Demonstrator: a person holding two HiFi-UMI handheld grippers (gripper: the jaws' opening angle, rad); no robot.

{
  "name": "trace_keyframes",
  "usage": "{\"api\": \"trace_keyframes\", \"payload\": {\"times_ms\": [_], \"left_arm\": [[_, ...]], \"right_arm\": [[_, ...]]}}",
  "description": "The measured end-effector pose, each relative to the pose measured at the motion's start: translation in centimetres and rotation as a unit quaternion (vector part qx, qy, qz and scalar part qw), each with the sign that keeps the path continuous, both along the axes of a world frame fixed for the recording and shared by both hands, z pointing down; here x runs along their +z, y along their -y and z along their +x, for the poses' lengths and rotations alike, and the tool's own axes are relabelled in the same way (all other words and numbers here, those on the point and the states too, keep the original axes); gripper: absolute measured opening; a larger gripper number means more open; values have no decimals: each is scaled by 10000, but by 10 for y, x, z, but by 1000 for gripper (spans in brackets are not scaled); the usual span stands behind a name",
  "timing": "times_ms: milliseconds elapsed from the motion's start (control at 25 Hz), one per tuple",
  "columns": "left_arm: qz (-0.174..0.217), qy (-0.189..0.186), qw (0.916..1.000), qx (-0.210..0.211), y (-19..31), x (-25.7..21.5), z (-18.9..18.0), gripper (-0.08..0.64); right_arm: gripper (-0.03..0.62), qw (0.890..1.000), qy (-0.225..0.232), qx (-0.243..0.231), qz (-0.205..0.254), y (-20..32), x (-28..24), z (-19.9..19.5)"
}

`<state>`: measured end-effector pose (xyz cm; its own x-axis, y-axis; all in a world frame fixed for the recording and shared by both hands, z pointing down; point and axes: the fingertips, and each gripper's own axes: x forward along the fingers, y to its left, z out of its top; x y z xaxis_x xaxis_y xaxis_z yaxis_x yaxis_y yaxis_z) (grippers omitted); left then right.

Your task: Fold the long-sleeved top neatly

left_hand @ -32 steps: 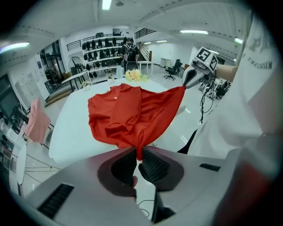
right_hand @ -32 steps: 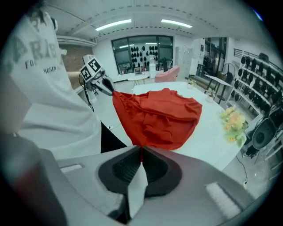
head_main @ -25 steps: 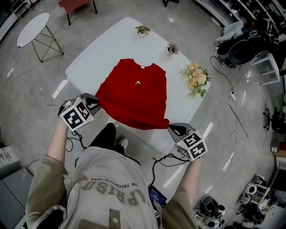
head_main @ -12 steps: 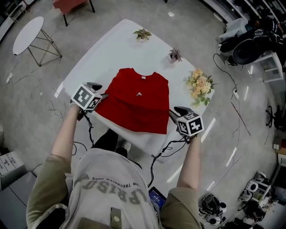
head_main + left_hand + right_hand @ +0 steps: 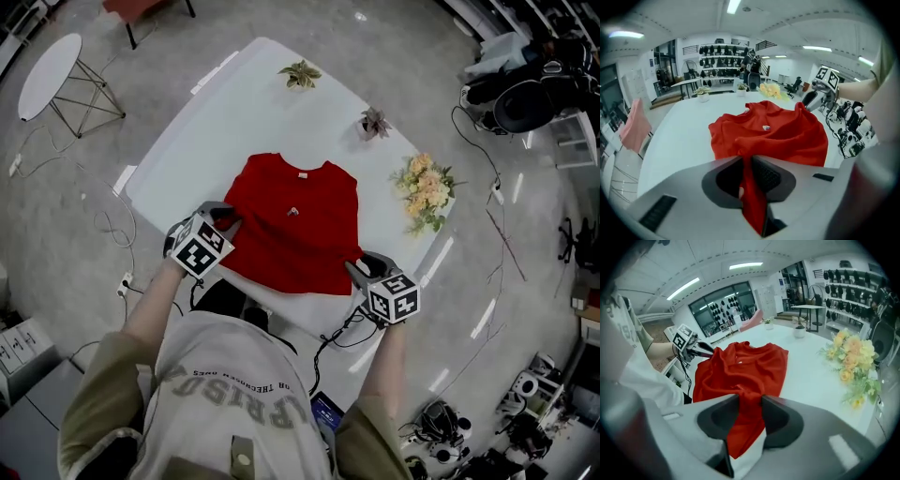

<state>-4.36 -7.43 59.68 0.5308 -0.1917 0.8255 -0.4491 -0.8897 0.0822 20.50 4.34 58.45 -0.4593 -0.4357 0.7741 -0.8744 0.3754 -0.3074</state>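
Note:
The red long-sleeved top (image 5: 298,225) lies on the white table (image 5: 234,103), collar at the far side, lower part bunched. My left gripper (image 5: 228,217) sits at the top's near-left corner. In the left gripper view a fold of the top (image 5: 773,133) runs into the narrow gap of the left gripper (image 5: 750,164), whose jaws are closing with the pads against the cloth. My right gripper (image 5: 354,269) is at the near-right corner. In the right gripper view its jaws are opening around a bunch of the top (image 5: 745,366), which rests loosely in the right gripper (image 5: 750,404).
A yellow bouquet (image 5: 424,192) lies right of the top. Two small potted plants (image 5: 300,73) (image 5: 375,122) stand at the table's far side. The near table edge runs just behind both grippers. A round side table (image 5: 56,61) and cables are on the floor at the left.
Both grippers moved forward and down from beyond the near table edge onto the table, bringing the hem with them. The top no longer hangs over the edge. The right jaws have spread.

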Motion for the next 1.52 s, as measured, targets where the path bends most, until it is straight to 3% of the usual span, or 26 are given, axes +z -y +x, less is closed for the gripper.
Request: {"api": "trace_keyframes", "payload": {"times_ms": [80,240,320,480,560,680,800,920,1000,1080,1160,1400,1440,1480,1520], "left_arm": [[-93,-189,9995,-215,4,-8,-5,57],[-512,-631,9889,-1245,32,-25,-35,54],[-710,-497,9838,-1570,44,-13,-44,54],[-839,169,9810,-1741,47,20,-47,75],[-734,205,9790,-1890,51,23,-52,119],[-695,7,9744,-2138,52,10,-65,198],[-424,-62,9741,-2219,46,-13,-88,210],[-106,-20,9786,-2055,24,-34,-109,212],[-237,70,9882,-1510,-12,-32,-104,242],[-492,313,9948,-836,-53,-16,-90,319],[-485,608,9955,-537,-78,3,-81,325],[83,1463,9886,-357,-90,36,-82,321],[163,1473,9884,-319,-91,36,-81,289],[264,1395,9893,-349,-91,33,-80,243],[373,1262,9904,-416,-89,29,-78,99]], "right_arm": [[74,9994,128,274,145,5,-13,2],[60,9934,561,982,178,17,-23,17],[60,9899,534,1314,-54,27,-4,27],[61,9863,21,1578,-481,44,32,33],[93,9869,-267,1524,-462,51,36,34],[268,9887,-372,1426,-274,50,24,40],[282,9909,-252,1318,62,33,-5,44],[282,9950,-419,849,329,-3,-27,33],[282,9965,-668,357,340,-32,-26,14],[282,9944,-1034,-110,178,-60,-10,-3],[282,9901,-1345,-405,3,-78,10,-17],[275,9698,-2313,-754,145,-88,42,-24],[245,9646,-2511,-761,273,-87,42,-22],[168,9595,-2681,-745,436,-85,40,-20],[78,9561,-2778,-724,588,-83,37,-19]]}}
